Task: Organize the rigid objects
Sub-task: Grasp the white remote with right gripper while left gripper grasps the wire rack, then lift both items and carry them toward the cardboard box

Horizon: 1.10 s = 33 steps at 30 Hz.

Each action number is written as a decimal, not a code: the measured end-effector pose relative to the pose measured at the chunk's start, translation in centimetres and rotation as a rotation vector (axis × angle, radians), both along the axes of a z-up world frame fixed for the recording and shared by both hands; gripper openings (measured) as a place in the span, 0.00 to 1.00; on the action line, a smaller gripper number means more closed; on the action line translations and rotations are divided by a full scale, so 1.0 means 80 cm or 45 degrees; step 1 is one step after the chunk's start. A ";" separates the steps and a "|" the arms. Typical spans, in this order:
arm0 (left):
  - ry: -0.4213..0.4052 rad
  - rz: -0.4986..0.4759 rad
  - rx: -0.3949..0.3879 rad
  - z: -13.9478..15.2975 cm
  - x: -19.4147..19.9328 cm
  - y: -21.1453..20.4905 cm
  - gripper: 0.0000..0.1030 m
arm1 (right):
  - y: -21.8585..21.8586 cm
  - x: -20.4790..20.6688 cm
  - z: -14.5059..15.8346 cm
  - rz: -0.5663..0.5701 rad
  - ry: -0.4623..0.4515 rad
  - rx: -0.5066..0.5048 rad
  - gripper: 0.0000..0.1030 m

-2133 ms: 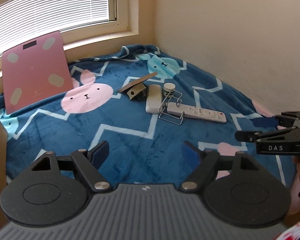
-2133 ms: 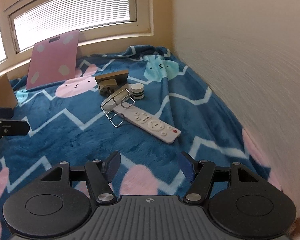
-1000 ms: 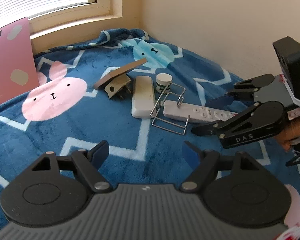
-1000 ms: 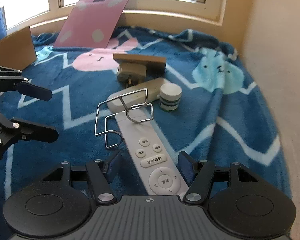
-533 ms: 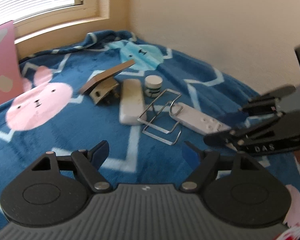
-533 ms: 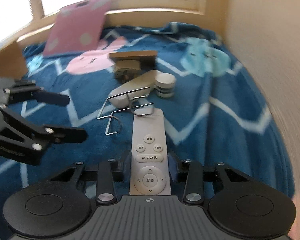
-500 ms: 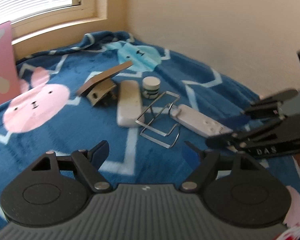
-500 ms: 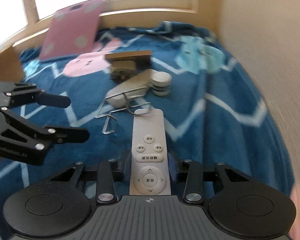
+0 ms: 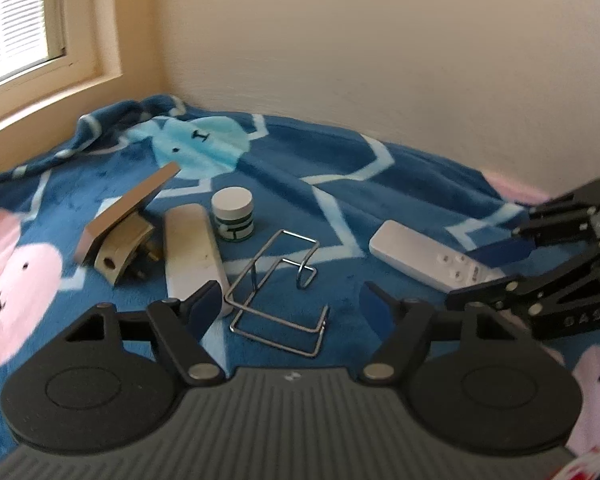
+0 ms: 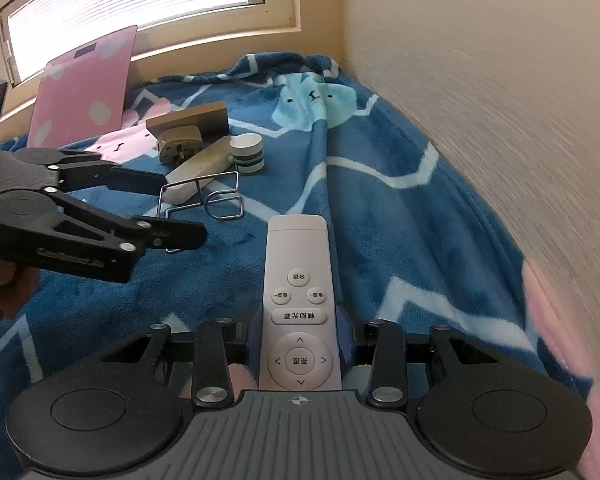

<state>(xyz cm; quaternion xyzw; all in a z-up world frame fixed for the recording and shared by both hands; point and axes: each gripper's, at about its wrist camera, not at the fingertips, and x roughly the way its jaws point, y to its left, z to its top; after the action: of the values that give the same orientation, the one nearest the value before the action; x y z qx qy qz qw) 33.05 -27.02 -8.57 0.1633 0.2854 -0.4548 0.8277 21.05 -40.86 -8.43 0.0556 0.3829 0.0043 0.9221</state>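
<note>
My right fingers (image 10: 300, 346) grip the white remote (image 10: 298, 300) above the blanket (image 10: 400, 216), while my left fingers (image 9: 292, 306) stand open over the wire rack (image 9: 278, 288).

Your right gripper (image 10: 300, 344) has closed on the white remote (image 10: 299, 304) and pulled it right, away from the wire rack (image 9: 277, 280). Your left gripper (image 9: 292, 306) moved nearer the rack.

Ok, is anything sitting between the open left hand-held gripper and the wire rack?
Nothing visible. The wire rack lies on the blanket directly ahead of the open left hand-held gripper, the gap bare. The plain white remote lies just left of it, near the left finger.
</note>
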 end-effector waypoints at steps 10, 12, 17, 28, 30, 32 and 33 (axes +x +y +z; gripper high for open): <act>-0.031 -0.009 0.077 -0.002 -0.008 -0.003 0.51 | 0.000 -0.001 -0.001 -0.028 -0.004 0.013 0.34; -0.014 0.044 0.091 0.000 -0.020 0.003 0.51 | 0.002 -0.005 0.001 -0.040 -0.004 0.017 0.34; 0.088 0.205 0.094 0.013 -0.056 0.033 0.51 | 0.010 -0.026 0.010 -0.064 -0.002 0.038 0.34; 0.042 0.130 0.049 -0.001 -0.104 0.067 0.52 | 0.032 -0.052 -0.006 -0.048 -0.016 -0.010 0.35; 0.015 0.097 0.057 -0.004 -0.105 0.067 0.53 | 0.032 -0.052 -0.006 -0.050 -0.023 -0.008 0.35; -0.015 0.067 0.069 -0.006 -0.107 0.065 0.54 | 0.033 -0.051 -0.007 -0.046 -0.031 -0.018 0.35; -0.029 0.058 0.076 -0.007 -0.107 0.064 0.54 | 0.034 -0.052 -0.007 -0.045 -0.036 -0.022 0.35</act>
<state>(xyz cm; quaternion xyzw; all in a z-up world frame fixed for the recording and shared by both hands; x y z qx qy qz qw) 24.48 -21.87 -9.14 0.1865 0.2930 -0.4254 0.8357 16.92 -38.16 -9.01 0.0544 0.3689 -0.0145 0.9278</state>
